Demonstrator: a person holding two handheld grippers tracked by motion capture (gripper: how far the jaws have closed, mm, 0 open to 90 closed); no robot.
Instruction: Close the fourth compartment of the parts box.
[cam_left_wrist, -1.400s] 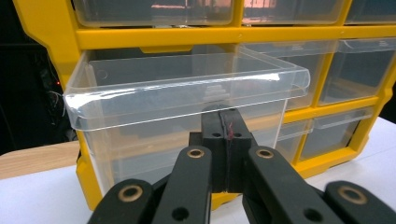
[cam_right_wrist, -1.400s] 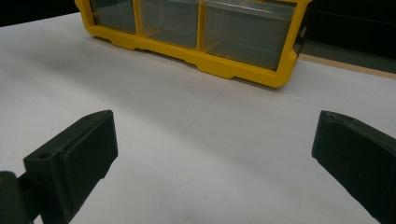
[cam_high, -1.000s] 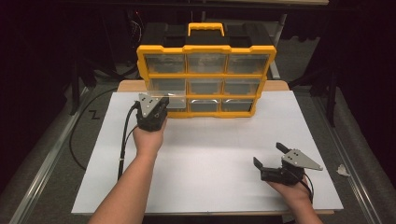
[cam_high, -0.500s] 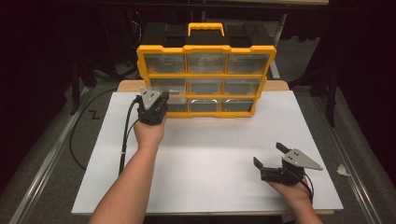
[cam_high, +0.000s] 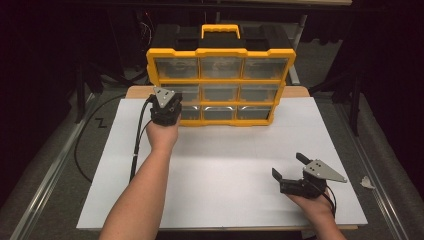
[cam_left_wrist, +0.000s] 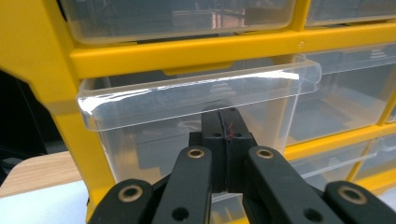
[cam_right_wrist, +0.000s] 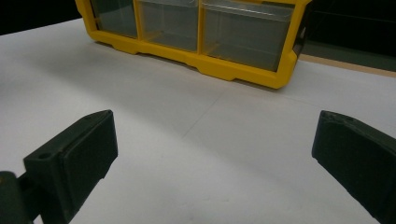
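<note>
1. High view: I see my left gripper (cam_high: 166, 106) up against the left column of the yellow organizer (cam_high: 220, 52), at the clear drawer (cam_high: 187, 94) in the middle row. Its jaws are hidden under its body here, so I cannot tell their gap from this view. My right gripper (cam_high: 288, 167) rests low on the white sheet (cam_high: 225, 160), well apart from the organizer, which stands far ahead of it and to its left; its jaws stand wide with nothing between them.

2. Left gripper view: my jaws are pressed together, pad to pad, with their tips just under the protruding lip of the clear drawer (cam_left_wrist: 201, 93). I cannot tell whether the tips touch the lip. The drawer sits directly ahead of the tips, its yellow frame rising to the left.

3. Right gripper view: both jaws are spread far apart over bare white sheet (cam_right_wrist: 187, 140). The organizer's (cam_right_wrist: 219, 67) bottom row lies ahead, well beyond the tips.
</note>
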